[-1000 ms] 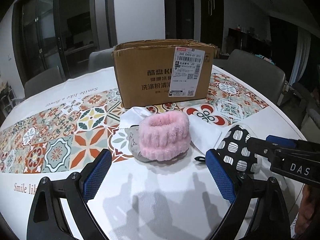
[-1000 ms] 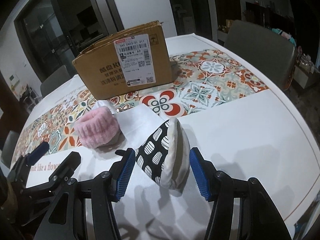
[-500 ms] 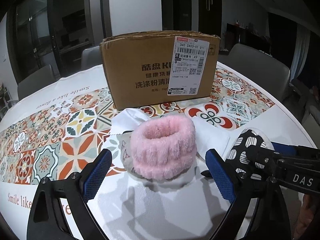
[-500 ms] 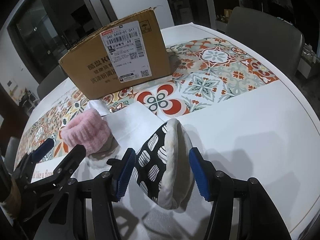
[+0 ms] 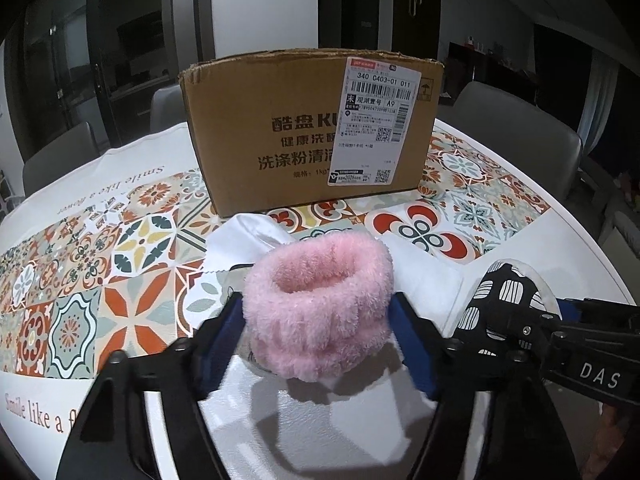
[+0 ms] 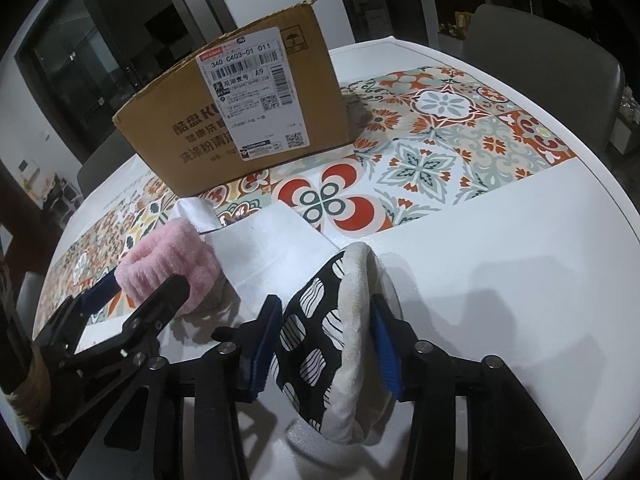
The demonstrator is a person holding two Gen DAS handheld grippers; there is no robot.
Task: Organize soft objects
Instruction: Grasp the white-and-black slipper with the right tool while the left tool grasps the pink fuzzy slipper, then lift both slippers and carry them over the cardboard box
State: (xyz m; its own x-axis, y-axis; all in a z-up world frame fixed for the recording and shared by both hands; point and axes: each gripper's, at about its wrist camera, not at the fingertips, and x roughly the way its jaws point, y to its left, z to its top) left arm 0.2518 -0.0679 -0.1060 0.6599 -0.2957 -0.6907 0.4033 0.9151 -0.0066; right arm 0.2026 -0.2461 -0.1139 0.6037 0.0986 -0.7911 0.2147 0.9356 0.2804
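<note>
The left claw (image 5: 318, 320) is clamped on the pink fluffy band (image 5: 318, 304), its blue pads pressed into the fluff on either side; the band stands as an upright ring between the fingers, its hollow facing up, its underside resting on the white cloth (image 5: 256, 240) that spreads ahead of the claw; a grey item peeks out under the band, too hidden to name. Straight ahead of the left claw, beyond the cloth, stands the cardboard box (image 5: 312, 132), shipping label on its near face, on the patterned table runner (image 5: 120, 264) of the white table (image 5: 560, 248).

The right claw (image 6: 322, 346) is closed on the black-and-white patterned mitt (image 6: 320, 340); the mitt sits on edge between the blue pads, both pads touching it, its pale lining edge turned to the claw's right and its lower end down by the table. To the right claw's left lie the white cloth (image 6: 276, 248) and the pink fluffy band (image 6: 172, 268), with the left claw (image 6: 140, 300) around the band; the cardboard box (image 6: 240, 116) stands ahead and to the left. Grey chairs (image 6: 540, 48) stand past the table's far edge.
</note>
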